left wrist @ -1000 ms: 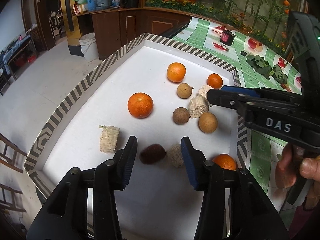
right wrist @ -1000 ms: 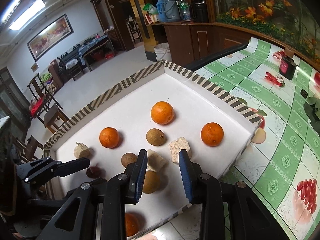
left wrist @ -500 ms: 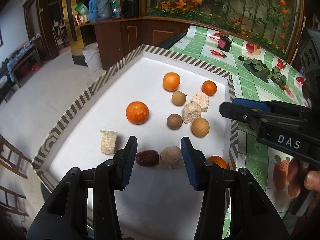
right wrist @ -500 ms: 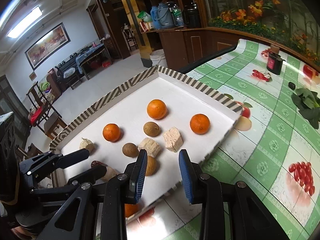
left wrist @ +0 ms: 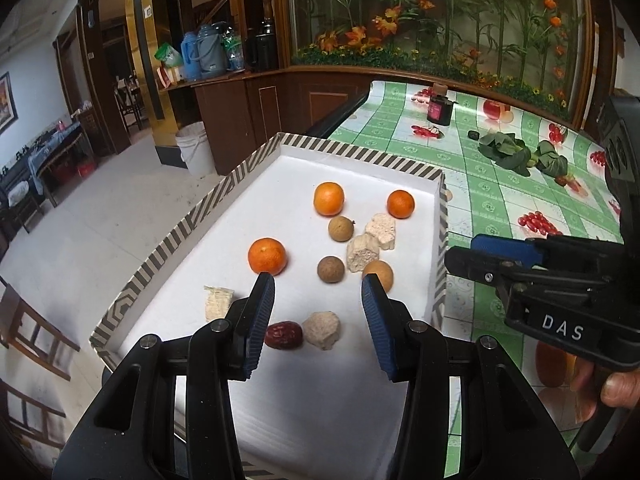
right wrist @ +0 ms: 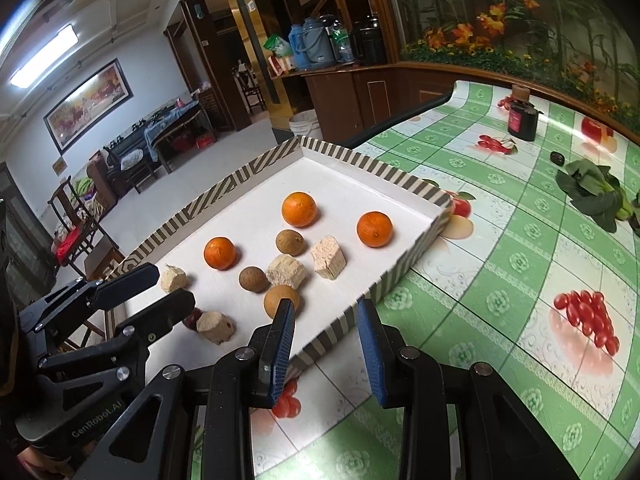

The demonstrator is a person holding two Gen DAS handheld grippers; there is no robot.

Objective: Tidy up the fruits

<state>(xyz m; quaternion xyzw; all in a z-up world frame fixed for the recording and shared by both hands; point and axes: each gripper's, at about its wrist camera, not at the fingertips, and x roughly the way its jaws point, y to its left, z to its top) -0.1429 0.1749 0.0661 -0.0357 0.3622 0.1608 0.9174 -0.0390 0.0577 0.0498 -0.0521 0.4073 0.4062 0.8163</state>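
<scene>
Green fruit-print tablecloth under striped white tray

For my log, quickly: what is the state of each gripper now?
Left gripper: open, holding nothing, above the tray.
Right gripper: open, holding nothing.

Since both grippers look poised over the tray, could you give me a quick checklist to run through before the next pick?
1. Left gripper open and empty: ok.
2. Right gripper open and empty: ok.
3. Red date in line between the left fingers: ok, though it touches a beige chunk.
4. Right gripper over the tray: not ok, it sits over the near rim and tablecloth.
5. Three oranges, e.g., free of neighbours: ok.
6. Destination for sorted fruit: cannot tell.
</scene>
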